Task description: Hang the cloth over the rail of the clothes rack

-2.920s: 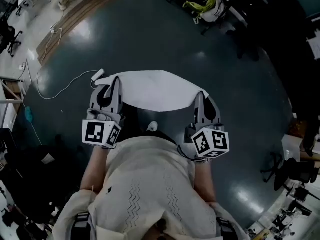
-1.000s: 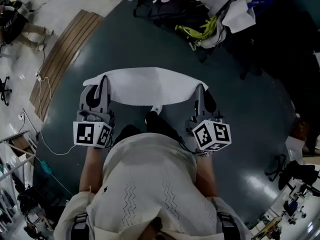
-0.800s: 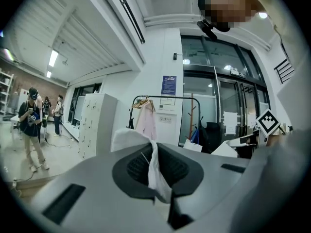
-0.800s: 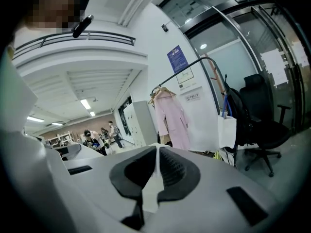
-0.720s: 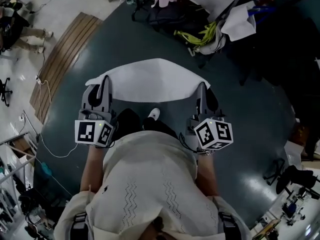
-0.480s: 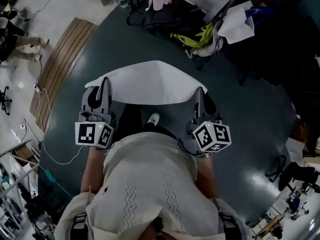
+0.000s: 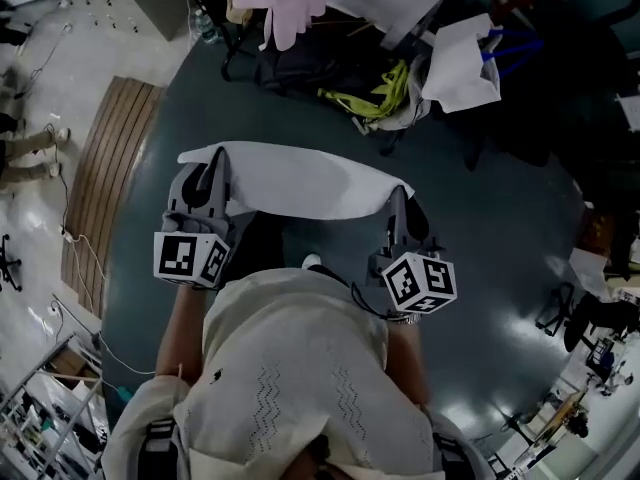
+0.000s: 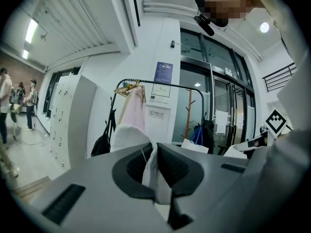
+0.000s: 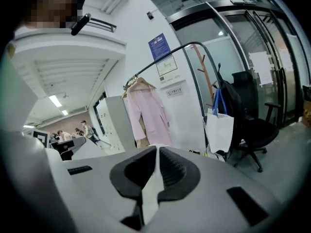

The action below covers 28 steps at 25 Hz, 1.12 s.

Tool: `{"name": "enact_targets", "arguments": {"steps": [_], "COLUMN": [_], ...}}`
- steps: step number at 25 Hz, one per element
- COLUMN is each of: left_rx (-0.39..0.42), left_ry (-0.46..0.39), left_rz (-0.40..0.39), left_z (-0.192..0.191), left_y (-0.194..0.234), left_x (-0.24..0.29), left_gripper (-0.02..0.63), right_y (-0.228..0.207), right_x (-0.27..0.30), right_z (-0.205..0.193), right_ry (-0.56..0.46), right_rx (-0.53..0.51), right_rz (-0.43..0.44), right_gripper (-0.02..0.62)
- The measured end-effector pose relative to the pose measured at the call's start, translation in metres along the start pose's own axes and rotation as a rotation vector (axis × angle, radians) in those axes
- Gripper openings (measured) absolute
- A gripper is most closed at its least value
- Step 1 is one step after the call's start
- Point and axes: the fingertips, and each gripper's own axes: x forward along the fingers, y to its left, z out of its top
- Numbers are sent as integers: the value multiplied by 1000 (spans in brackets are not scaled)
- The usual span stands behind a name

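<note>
Carrying the cloth (image 7: 300, 180) toward the rack (image 8: 165, 83), by the look of it; not yet hung. Stretched flat before the torso, above the dark floor (image 7: 300, 98). Pinched at its left end in the left gripper (image 8: 154, 152) and at its right end in the right gripper (image 9: 156, 155), each pair of jaws closed tight on a thin fold of fabric. Well short of the rail, which stands far ahead with a pink coat (image 9: 148, 114) on a hanger toward its left end and a white bag (image 9: 219, 130) by its right post.

To do this step well:
- Keep both jaws clamped and the span taut, to avoid sagging or snagging on the way.
- Aim for the bare stretch of rail right of the coat.
- Raise both ends together above the rail and carry the far edge across.
- Then lower to split the cloth evenly front and back.
- Release only once draped and balanced; otherwise likely to slide off.
- Mind the bag and the chair (image 9: 255, 125) near the rack's foot.
</note>
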Motion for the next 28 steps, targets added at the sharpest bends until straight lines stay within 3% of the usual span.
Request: {"name": "enact_targets", "arguments": {"steps": [5,10,20,28], "left_rx": [-4,-14,-102,-73], "left_ry": [-42,-30,39,13], "left_rz": [-90,-149,-271,-269], "left_z": [41,50,39,59], "left_y": [50,78,60,49], "left_x": [75,124,219,310], "left_gripper": [21,21,21,21], "right_y": [13,15,-34,-98], "right_x": [51,80,116,179], "right_z": [41,51,67,112], "right_ry": [-63,-71,-84,-122], "right_rx": [26,63,87,119], "right_rz": [-83,-160,-299,-272], "right_gripper": [23,23,23,23]}}
